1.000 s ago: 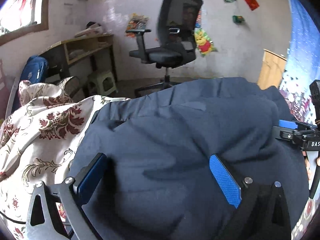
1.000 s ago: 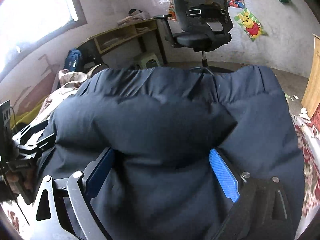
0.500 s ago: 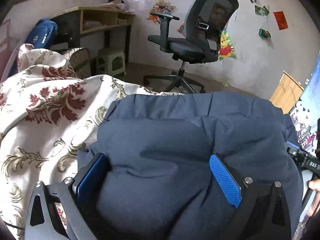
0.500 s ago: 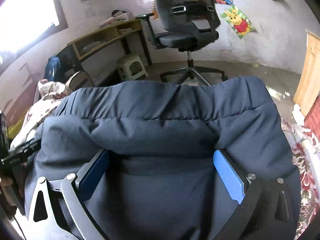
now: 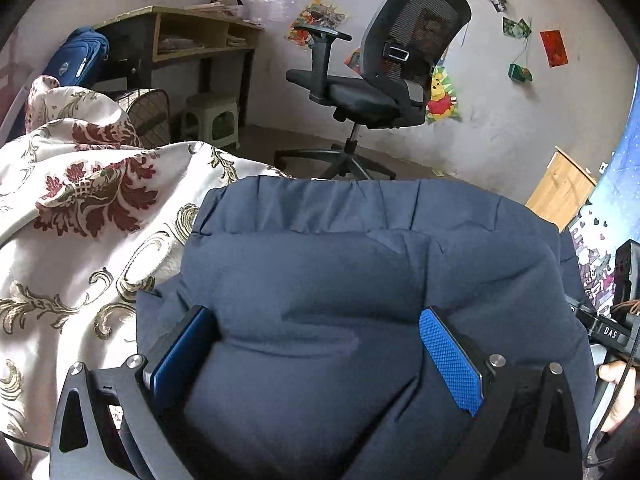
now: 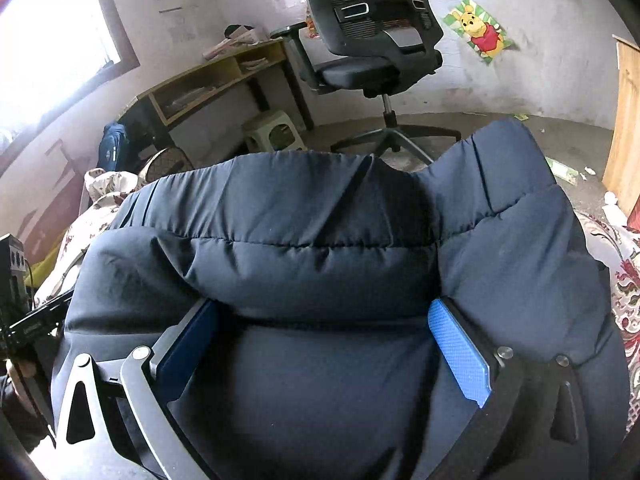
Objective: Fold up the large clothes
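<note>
Left tongs (image 5: pixel 316 356) and right tongs (image 6: pixel 324 354) both spread wide, each with a thick bulge of the navy puffer jacket (image 5: pixel 360 264) wedged between the blue pads; whether truly clamped or merely pressed in, cannot tell. Jacket heaped on the floral bedspread (image 5: pixel 80 208), its quilted hem toward the office chair (image 5: pixel 380 80). Likely light, soft, springy and somewhat slick, so best taken at stitched seams or the hem edge, not the puffy middle.

Obstacle: puffy navy jacket (image 5: pixel 360 280) fills centre and lower frame. Free room: floral bedspread (image 5: pixel 80 208) at left; office chair (image 5: pixel 380 80) beyond, upper centre.
</note>
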A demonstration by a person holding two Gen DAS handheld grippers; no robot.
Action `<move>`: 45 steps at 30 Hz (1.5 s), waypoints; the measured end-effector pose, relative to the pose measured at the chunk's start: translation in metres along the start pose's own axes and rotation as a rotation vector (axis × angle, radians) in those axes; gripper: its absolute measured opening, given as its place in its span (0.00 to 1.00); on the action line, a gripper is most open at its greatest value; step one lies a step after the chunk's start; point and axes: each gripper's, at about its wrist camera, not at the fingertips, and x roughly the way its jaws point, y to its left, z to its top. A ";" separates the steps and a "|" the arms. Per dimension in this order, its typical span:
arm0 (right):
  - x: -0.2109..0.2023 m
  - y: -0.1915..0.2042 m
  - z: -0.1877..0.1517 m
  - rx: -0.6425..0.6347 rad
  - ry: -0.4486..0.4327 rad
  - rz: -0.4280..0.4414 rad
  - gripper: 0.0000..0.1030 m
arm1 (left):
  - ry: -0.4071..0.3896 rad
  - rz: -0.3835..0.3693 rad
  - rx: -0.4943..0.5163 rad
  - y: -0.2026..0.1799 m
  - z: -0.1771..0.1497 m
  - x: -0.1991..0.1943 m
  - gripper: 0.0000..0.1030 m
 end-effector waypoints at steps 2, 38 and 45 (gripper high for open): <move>0.000 0.000 0.000 0.000 0.001 0.000 0.99 | -0.002 0.001 0.001 -0.001 -0.001 0.000 1.00; -0.012 0.011 -0.010 -0.047 -0.037 -0.080 0.99 | -0.019 0.082 0.024 -0.005 -0.009 -0.010 1.00; -0.039 0.011 -0.005 -0.112 0.000 -0.143 0.99 | -0.065 0.284 0.117 -0.006 -0.010 -0.048 1.00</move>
